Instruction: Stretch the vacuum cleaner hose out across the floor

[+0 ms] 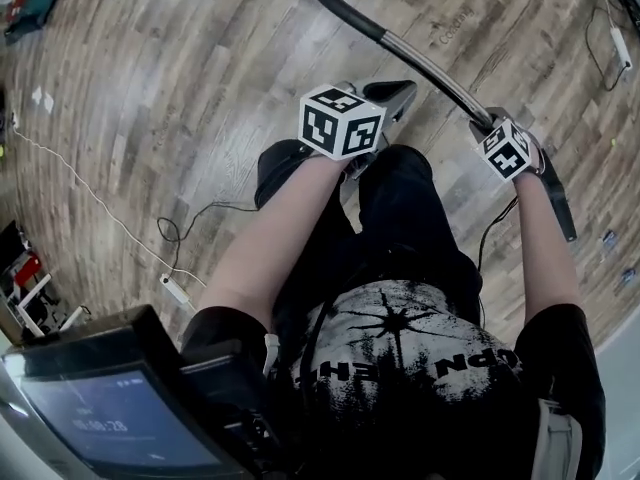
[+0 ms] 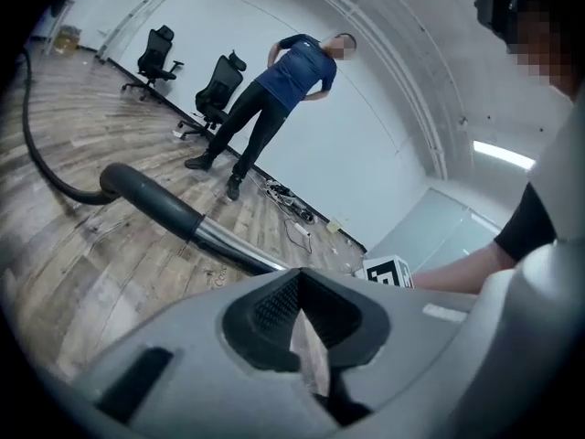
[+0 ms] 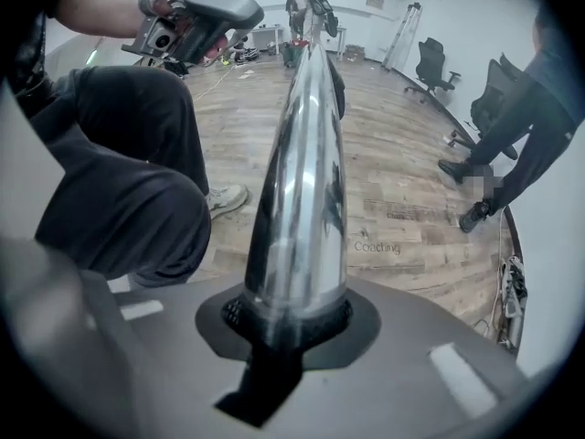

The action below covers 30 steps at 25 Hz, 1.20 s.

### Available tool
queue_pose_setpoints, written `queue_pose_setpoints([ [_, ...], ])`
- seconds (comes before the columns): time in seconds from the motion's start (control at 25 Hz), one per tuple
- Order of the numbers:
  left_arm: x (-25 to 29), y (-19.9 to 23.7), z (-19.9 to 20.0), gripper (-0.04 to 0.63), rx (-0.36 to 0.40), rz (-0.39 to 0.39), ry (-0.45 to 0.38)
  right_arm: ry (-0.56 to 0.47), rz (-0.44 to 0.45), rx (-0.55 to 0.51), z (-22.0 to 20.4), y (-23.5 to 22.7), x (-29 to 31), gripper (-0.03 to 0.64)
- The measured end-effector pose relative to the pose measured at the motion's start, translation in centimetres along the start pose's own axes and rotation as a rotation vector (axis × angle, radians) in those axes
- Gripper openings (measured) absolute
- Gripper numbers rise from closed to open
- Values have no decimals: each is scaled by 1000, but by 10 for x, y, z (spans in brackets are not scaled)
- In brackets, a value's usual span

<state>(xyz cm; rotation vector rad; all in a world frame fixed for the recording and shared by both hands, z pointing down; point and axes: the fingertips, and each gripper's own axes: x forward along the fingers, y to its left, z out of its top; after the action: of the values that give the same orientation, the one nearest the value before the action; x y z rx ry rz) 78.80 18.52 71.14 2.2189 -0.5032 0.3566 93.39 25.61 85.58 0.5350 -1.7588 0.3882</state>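
The vacuum's black hose [image 1: 345,8] runs in from the far floor and joins a shiny metal tube [image 1: 425,66]. My right gripper [image 1: 493,126] points steeply down and is shut on the tube [image 3: 302,181], with the pads [image 3: 239,311] pressed to its sides. A black part of the wand [image 1: 560,203] carries on below that hand. In the left gripper view the hose [image 2: 37,144] curves across the floor into the tube [image 2: 233,248]. My left gripper [image 1: 398,94] hovers over the knees, left of the tube and apart from it, shut with nothing held [image 2: 306,332].
Another person [image 2: 274,90] stands by the far wall near two office chairs [image 2: 219,85]. Cables and a power strip [image 2: 297,227] lie along that wall. A white power strip with its cord [image 1: 175,290] lies on the wood floor at my left. My own legs [image 3: 119,172] are crouched beside the tube.
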Motion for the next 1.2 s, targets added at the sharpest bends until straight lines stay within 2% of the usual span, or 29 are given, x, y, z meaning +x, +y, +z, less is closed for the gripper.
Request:
queue_pose_setpoints([
  [0.16,28,25,-36,0,136,-25,46,-27,-20,-27,-38,-1,51,78],
  [0.4,55,46,-51,0,269,-75,91,-70,24,-71,-78,-28,117,78],
  [0.52,81,60,-71,0,260,-32,93,-84,38,-63,-111,-51,152,78],
  [0.64,96,67,-83,0,292,5,101,-107,46,-60,-123,-61,185,78],
  [0.92,111,69,-94,0,257,26,74,-111,115,-19,-151,-29,258,72],
  [1.2,87,72,-103,0,226,37,94,-84,115,54,-167,-4,291,64],
])
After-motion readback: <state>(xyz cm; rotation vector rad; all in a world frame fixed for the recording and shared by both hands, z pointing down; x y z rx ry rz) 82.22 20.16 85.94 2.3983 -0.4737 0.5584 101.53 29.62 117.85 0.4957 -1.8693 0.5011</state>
